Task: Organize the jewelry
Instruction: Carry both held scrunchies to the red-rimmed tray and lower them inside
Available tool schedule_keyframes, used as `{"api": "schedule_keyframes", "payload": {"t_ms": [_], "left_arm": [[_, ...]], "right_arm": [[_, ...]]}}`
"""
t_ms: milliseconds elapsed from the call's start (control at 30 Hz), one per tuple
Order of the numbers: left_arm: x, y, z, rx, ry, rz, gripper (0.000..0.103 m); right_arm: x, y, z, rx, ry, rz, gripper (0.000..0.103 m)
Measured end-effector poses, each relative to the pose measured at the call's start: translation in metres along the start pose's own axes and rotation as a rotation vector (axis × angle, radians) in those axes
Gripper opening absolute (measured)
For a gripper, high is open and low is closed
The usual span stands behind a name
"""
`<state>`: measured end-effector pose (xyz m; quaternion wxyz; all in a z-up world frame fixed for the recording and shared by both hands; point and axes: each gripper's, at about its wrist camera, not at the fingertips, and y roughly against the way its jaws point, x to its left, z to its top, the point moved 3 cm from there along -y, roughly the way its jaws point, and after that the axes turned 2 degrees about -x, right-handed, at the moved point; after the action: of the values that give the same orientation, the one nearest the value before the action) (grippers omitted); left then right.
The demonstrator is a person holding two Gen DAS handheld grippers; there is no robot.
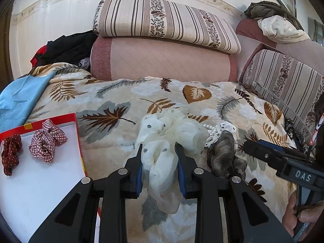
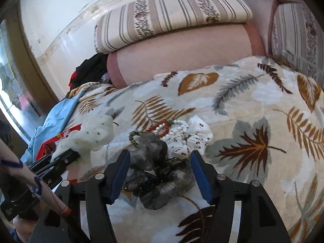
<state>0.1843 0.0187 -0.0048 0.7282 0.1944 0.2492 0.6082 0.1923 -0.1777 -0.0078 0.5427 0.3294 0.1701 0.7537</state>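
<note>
While left jaws pinch the cream scrunchie (image 1: pixel 162 141), right jaws gape around the grey scrunchie (image 2: pixel 160 174), pearls (image 2: pixel 178 129) beyond.

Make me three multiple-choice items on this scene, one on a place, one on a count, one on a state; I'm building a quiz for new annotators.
1. Where does the checked scrunchie lie?
A. in the red-rimmed box lid
B. on the striped cushion
C. on the floor

2. How many scrunchies lie in that lid?
A. one
B. two
C. four

3. What is the left gripper doing?
A. standing open over bare blanket
B. clamping the cream scrunchie
C. holding pearls

Answers: 1 A, it rests on the lid's white inside. 2 B, the checked one and a dark red dotted scrunchie. 3 B, both pads press the cream fabric.
</note>
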Motion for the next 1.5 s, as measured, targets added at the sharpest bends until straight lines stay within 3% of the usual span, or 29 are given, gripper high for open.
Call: {"api": "schedule_keyframes", "payload": {"t_ms": [200, 367, 467, 567, 833, 933, 1500], "left_arm": [[0.003, 0.002, 0.0, -0.002, 0.01, 0.004, 0.027], [0.002, 0.002, -0.001, 0.003, 0.007, 0.002, 0.027], [0.001, 0.002, -0.001, 0.001, 0.001, 0.001, 0.027], [0.002, 0.003, -0.001, 0.0, 0.002, 0.002, 0.027], [0.002, 0.006, -0.001, -0.013, 0.001, 0.0, 0.027], [0.001, 0.006, -0.001, -0.014, -0.004, 0.0, 0.027], [0.002, 0.01, 0.002, -0.023, -0.005, 0.011, 0.027]], "right_arm": [[0.014, -0.02, -0.012, 0.074, 0.049, 0.021, 0.077], [0.025, -0.043, -0.022, 0.107, 0.168, -0.089, 0.078], [0.016, -0.058, -0.03, 0.163, 0.153, -0.116, 0.022], [0.005, -0.05, -0.025, 0.145, 0.097, -0.103, 0.017], [0.006, -0.012, -0.002, 0.001, 0.031, 0.021, 0.016], [0.012, -0.006, 0.002, -0.026, 0.043, 0.026, 0.016], [0.013, -0.007, 0.002, -0.024, 0.04, 0.046, 0.016]]}}
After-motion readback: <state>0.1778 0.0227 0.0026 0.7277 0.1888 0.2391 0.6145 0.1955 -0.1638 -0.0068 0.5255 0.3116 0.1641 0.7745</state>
